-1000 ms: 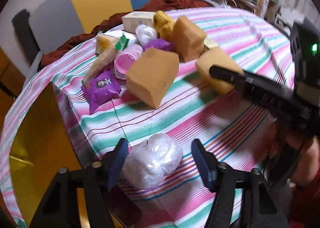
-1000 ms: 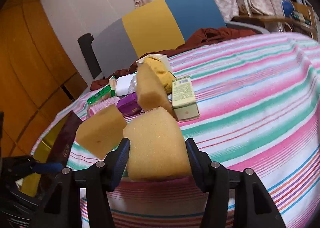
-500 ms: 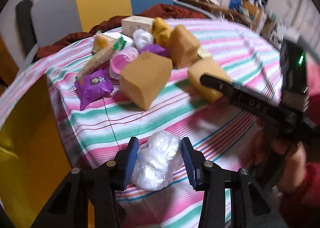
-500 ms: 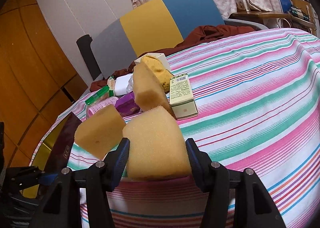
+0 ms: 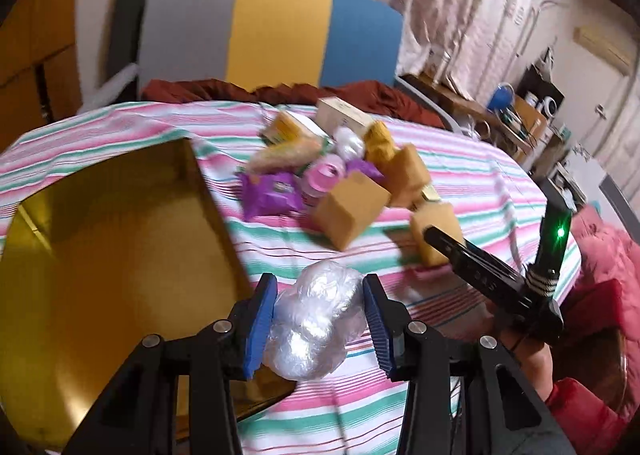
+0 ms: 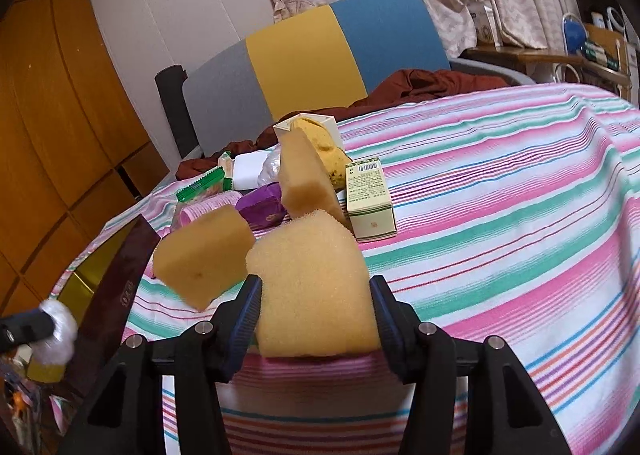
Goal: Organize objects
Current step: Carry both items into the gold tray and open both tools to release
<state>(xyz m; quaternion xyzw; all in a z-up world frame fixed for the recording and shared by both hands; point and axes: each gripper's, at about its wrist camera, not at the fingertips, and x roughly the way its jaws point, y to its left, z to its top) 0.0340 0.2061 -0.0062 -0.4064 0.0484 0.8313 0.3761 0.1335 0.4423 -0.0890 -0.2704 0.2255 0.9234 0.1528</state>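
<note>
The left claw [image 5: 316, 323] pinches a bag [image 5: 314, 319], a soft ball of clear plastic. Both blue pads press into its sides. The bag is up off the desk [image 5: 460, 159], near the desk's front edge, just beside the gold box [image 5: 104, 239] that sits at the front left corner.

The right claw [image 6: 316, 315] has a sponge [image 6: 312, 287] between its pads, and its jaws are closing on it. The pads touch both sides of the sponge. The sponge seems to rest on the striped cloth, near the front edge too.

More things lie in a pile [image 5: 340, 167] toward the back edge of the desk: other sponges, a purple pack, a pink roll and small boxes.

The step in hand looks like putting the bag into the gold box. To do it well, the left claw should keep a gentle squeeze, since the plastic is slippery and can pop out. It should carry the bag over the box wall, go low inside, then let go. The right claw should wait with the sponge so the two do not bump.
</note>
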